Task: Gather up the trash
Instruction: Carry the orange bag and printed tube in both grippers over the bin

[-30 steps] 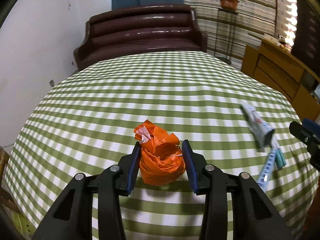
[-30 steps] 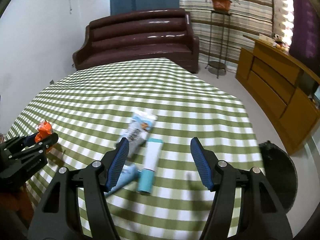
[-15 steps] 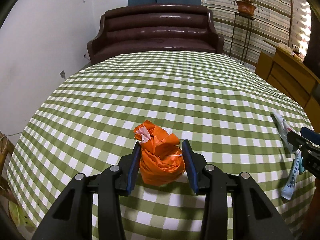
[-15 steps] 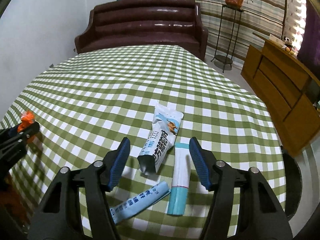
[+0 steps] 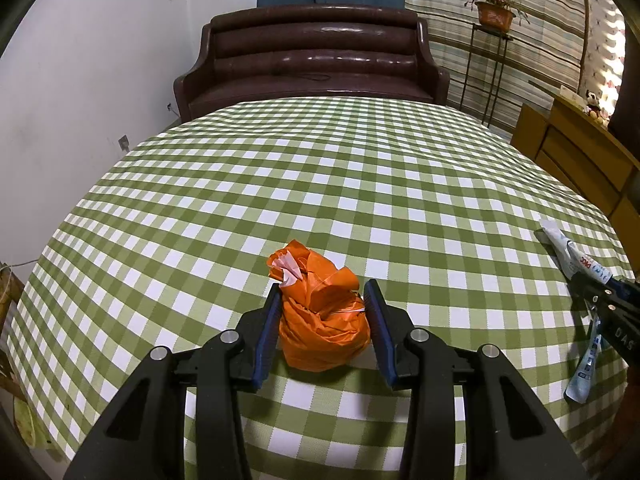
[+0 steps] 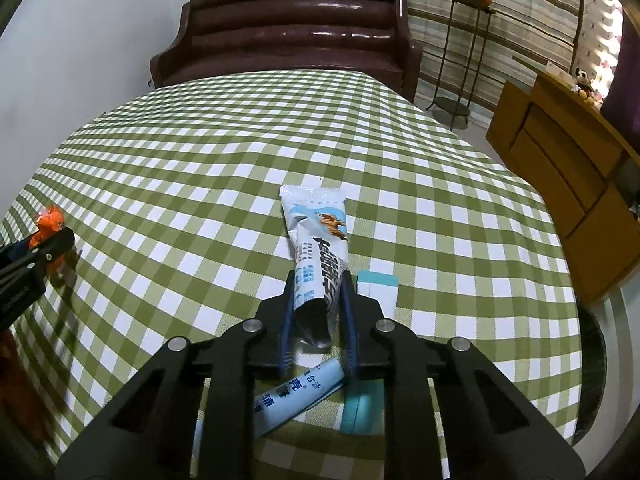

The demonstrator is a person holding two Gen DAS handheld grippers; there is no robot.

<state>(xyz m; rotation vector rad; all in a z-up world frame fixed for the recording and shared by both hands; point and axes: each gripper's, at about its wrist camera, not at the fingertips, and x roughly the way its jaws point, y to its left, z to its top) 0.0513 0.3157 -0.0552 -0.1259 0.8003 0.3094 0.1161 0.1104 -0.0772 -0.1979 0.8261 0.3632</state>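
On the green-and-white checked tablecloth [image 6: 200, 184], the long white snack wrapper [image 6: 320, 256] lies with its long axis running away from the right gripper [image 6: 317, 312], sealed end far, torn dark end between the jaws, which are closing onto it. Just beside it lie a pale blue sachet [image 6: 296, 396] and a teal-ended packet [image 6: 376, 292]. At the left gripper [image 5: 325, 332], narrow jaws clamp an orange crumpled bag [image 5: 320, 316]. Beyond stand a brown sofa [image 5: 316, 56], a wooden cabinet [image 6: 560, 168] and a potted plant [image 5: 494, 10].
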